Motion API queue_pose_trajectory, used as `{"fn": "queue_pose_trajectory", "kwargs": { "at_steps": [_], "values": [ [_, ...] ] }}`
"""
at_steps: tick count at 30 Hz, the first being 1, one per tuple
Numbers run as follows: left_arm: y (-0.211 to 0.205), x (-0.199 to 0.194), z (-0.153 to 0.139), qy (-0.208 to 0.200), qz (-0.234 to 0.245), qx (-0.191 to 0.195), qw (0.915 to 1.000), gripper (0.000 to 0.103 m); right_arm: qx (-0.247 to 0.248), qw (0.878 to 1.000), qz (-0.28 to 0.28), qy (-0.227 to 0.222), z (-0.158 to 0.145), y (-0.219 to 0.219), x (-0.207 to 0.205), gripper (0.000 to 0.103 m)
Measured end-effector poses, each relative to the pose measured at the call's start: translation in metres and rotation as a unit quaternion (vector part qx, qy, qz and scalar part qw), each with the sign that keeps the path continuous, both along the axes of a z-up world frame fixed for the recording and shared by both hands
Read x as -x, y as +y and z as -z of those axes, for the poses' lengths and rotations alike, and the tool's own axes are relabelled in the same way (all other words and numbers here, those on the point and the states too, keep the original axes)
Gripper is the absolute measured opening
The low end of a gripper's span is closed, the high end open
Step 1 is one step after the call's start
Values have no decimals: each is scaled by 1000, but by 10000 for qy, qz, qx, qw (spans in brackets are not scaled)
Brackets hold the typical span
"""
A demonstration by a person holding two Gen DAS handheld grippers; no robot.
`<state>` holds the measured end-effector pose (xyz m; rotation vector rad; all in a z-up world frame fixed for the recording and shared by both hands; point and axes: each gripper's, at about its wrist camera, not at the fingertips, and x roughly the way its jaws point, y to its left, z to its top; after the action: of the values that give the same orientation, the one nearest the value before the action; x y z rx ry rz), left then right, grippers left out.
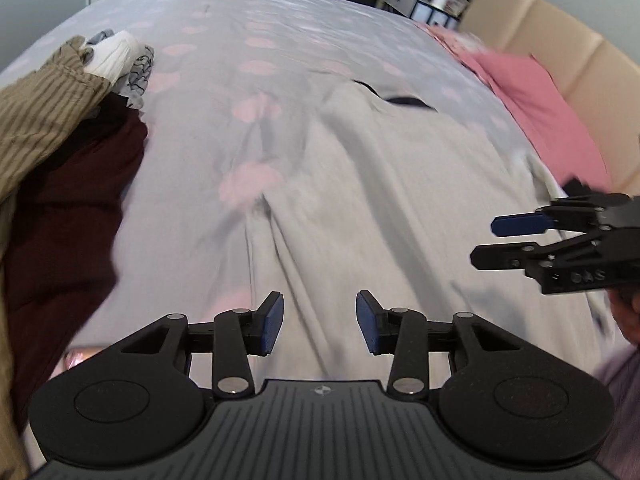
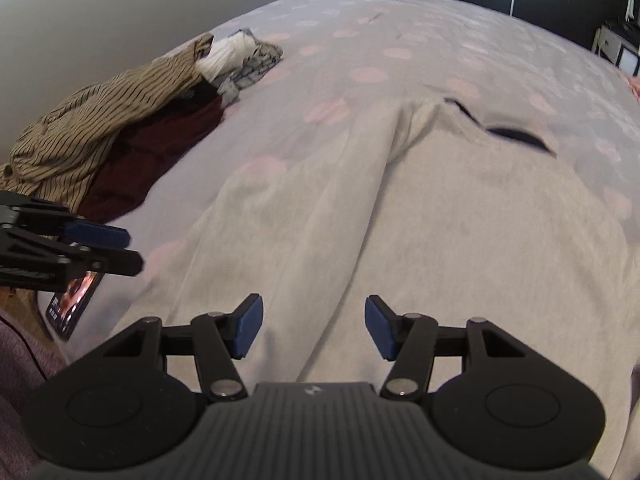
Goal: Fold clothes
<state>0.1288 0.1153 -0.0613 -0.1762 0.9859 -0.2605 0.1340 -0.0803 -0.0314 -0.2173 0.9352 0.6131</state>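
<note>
While both tools tilt down over the bed, the left gripper hangs with its blue pads apart and nothing between them, released above the grey garment; its jaws are not widening further at this instant. The right gripper stands open too, a little wider, with only the cloth below it and no fabric pinched. In the left wrist view the right gripper comes in from the right edge, seen side-on; in the right wrist view the left gripper enters from the left edge the same way.

Straight ahead of both tools the grey garment lies spread on the bed cover, pale with pink spots, a long crease running away from the fingers toward a dark-lined neck opening at the far end. Left of the tools sits a heap of clothes: a dark maroon piece, a tan striped shirt and white and grey items beyond. A phone lies just under the left gripper. Far right are a pink pillow, a beige headboard and shelves.

Motion blur softens the garment's edges, and the hands holding the tools are barely seen.
</note>
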Motion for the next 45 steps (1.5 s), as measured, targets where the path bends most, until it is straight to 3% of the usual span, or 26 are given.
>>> {"fn": "queue_pose_trajectory", "kwargs": {
  "at_steps": [4,9,13,15,19,21,22,23,26,29,31,34,37,45],
  "values": [
    [12,-29,14,94,-86,3,9999,38,8,9999,107,-21,0,10,-48,60],
    [16,-53,32,295,-221,8,9993,38,-311,9985,368,270,16,20,-110,60],
    [21,-63,37,346,-324,172,9987,26,-532,9963,578,359,31,27,-157,61],
    [22,-68,40,359,-364,222,9984,18,-731,9933,756,482,38,27,-181,66],
    [23,-76,44,445,-438,251,9977,7,-1402,9783,873,1252,61,25,-217,66],
    [24,-78,47,497,-469,202,9975,5,-1681,9667,915,1701,77,25,-231,50],
    [25,-78,48,525,-509,207,9971,4,-1709,9637,1019,1780,83,25,-236,25],
    [26,-79,48,553,-548,212,9967,4,-1719,9616,1154,1804,89,24,-242,16],
    [33,-80,52,632,-676,320,9952,3,-2233,9381,1653,2069,110,7,-264,7],
    [39,-81,55,659,-740,402,9943,3,-2941,9001,1943,2558,132,-10,-281,6],
    [41,-81,56,670,-757,437,9939,3,-3088,8937,1941,2614,134,-11,-286,7],
    [43,-81,56,719,-802,526,9928,3,-3032,8983,1830,2599,124,-11,-292,8],
    [43,-80,55,714,-775,486,9932,3,-3075,9073,1817,2220,101,-20,-296,9],
    [44,-78,53,722,-791,468,9931,3,-3173,9057,1896,2076,86,-27,-294,11]
  ]
}}
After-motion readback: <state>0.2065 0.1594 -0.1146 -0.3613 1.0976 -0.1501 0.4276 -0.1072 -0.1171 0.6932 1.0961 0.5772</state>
